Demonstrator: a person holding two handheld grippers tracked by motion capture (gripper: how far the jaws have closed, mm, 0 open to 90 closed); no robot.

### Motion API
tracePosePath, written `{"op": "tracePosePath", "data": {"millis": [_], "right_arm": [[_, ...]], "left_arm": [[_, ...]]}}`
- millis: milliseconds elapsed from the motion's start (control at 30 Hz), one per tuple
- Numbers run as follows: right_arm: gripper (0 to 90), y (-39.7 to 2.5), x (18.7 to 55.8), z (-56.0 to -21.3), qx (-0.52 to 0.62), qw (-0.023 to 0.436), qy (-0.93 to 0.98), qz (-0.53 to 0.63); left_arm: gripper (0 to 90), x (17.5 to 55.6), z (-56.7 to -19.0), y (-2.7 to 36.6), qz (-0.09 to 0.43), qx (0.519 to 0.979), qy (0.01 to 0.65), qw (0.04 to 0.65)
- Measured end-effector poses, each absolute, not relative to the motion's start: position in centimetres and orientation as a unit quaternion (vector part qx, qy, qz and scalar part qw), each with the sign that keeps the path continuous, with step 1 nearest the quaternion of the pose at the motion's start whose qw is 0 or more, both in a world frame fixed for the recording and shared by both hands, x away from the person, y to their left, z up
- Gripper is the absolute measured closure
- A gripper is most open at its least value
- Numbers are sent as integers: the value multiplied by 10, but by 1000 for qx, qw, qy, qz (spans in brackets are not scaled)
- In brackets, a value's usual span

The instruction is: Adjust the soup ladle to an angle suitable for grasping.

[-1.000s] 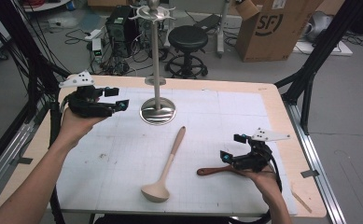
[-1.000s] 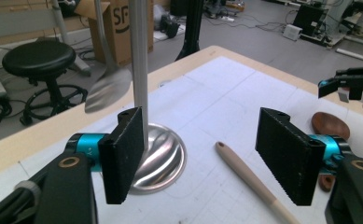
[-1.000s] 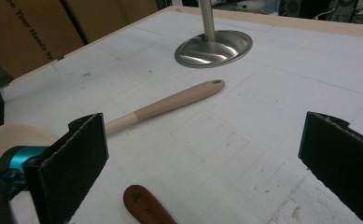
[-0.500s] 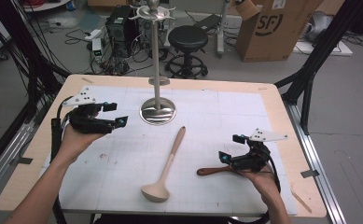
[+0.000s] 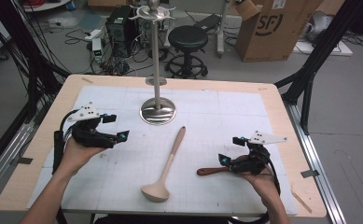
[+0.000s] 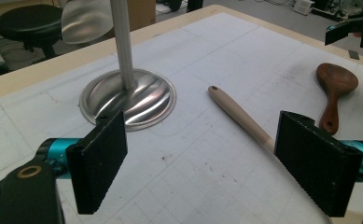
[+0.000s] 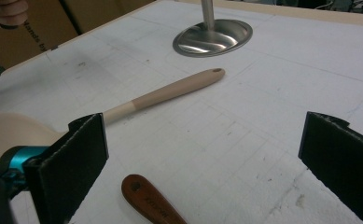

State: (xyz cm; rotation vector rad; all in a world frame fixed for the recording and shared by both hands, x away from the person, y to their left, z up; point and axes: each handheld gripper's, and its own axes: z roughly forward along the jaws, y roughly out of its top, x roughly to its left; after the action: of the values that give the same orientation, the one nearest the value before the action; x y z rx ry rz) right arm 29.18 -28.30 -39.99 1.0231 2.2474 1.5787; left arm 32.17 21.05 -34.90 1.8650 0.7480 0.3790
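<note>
Currently right gripper (image 5: pixel 232 157) open, brown spoon (image 5: pixel 212 171) on the mat just under its jaws, handle between them. Left gripper (image 5: pixel 115 126) open too, ladle (image 5: pixel 166 166) well apart.

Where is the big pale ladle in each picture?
High view: the ladle lies mid-table, bowl nearest the person.
Left gripper view: its handle runs between the jaws, right of centre.
Right gripper view: handle across the middle, bowl at the left edge.
Shared landmark: the shiny round stand base beyond the handle's tip.
</note>
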Motion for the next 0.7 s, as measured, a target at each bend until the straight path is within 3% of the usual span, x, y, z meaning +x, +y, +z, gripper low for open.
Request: {"op": "tracePosePath", "data": {"millis": [700], "right_arm": [[1, -276, 287, -403, 352, 105, 767, 526]], "left_arm": [[106, 309, -382, 213, 154, 779, 329, 511]]}}
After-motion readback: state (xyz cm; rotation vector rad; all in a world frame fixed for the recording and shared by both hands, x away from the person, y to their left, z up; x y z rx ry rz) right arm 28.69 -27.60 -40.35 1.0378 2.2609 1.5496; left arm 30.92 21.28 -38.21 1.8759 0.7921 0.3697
